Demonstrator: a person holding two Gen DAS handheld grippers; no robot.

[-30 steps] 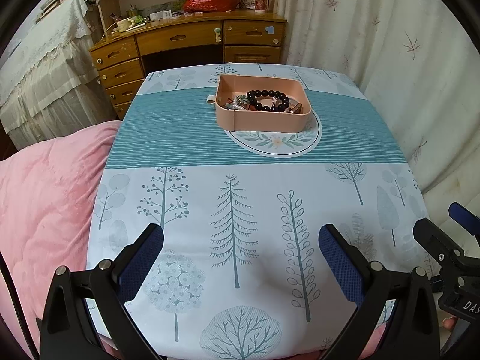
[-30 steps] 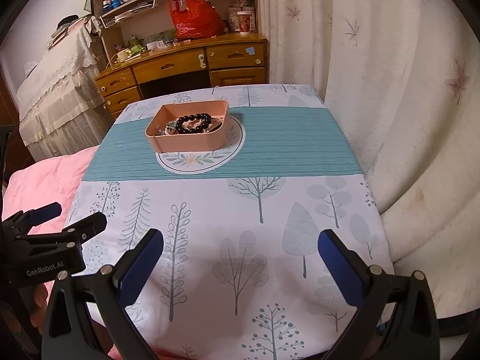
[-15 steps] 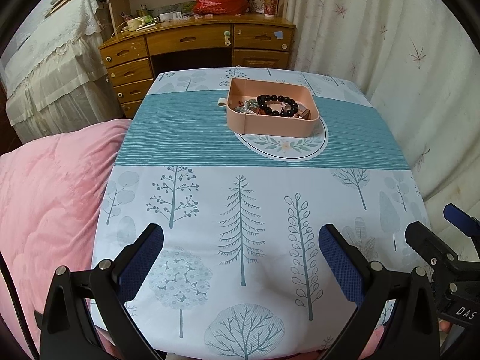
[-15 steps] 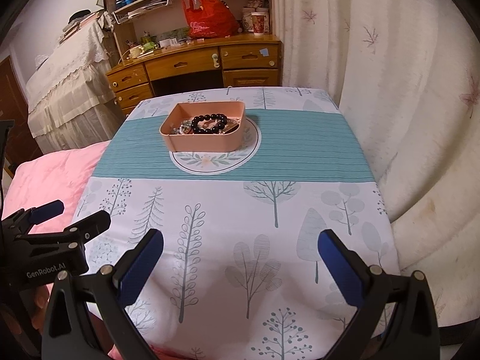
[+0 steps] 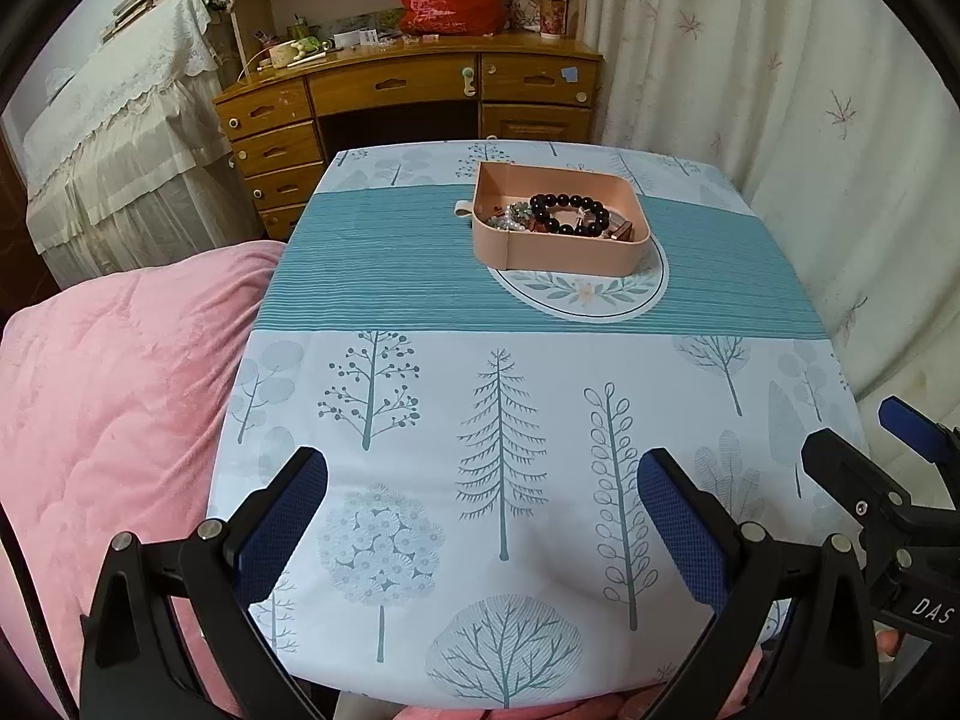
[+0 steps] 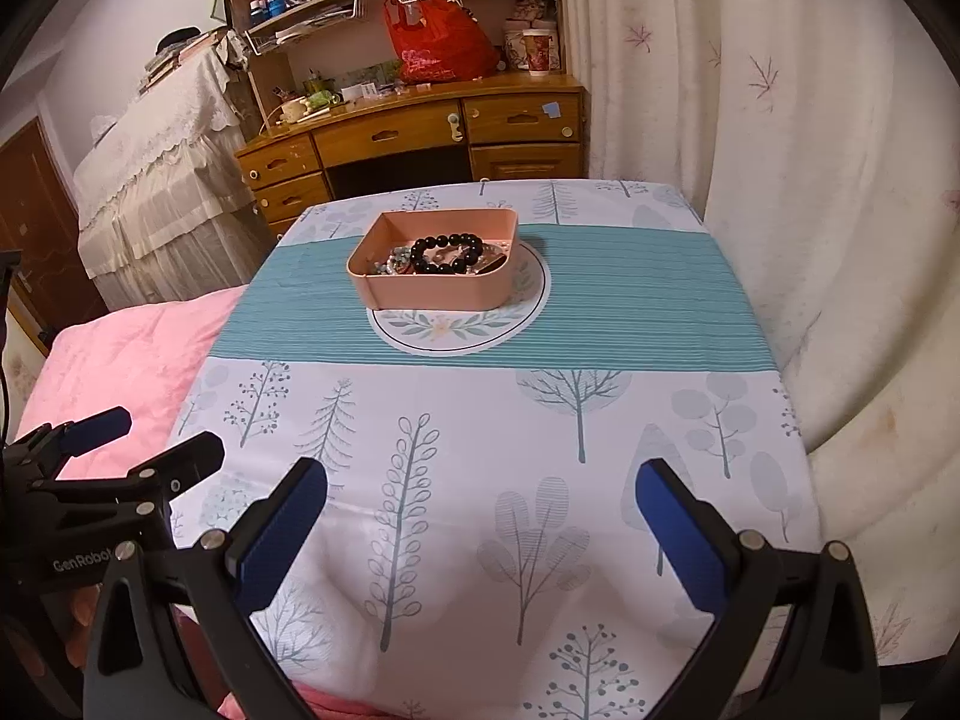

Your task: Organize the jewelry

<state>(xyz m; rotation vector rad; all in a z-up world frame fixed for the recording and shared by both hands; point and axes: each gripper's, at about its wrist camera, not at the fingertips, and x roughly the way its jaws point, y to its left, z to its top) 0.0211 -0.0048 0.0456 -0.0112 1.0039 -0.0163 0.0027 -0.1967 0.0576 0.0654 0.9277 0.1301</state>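
Both the left tongs (image 5: 483, 531) and right tongs (image 6: 483, 531) are wide open and empty, far from the pink tray (image 5: 564, 252) of jewelry (image 5: 567, 213) on the desk (image 5: 420, 420), so a clumsy grab could tip it.

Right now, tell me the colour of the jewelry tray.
Pale pink tray; clearest in the right wrist view.

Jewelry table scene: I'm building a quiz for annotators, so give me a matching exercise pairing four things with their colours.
Things:
1. tray
2. bead bracelet
3. plastic bag
4. quilt

Colours:
A. red
B. pale pink, quilted fabric
C. black
D. peach

Pairs: 1-D, 2-C, 3-A, 4-B
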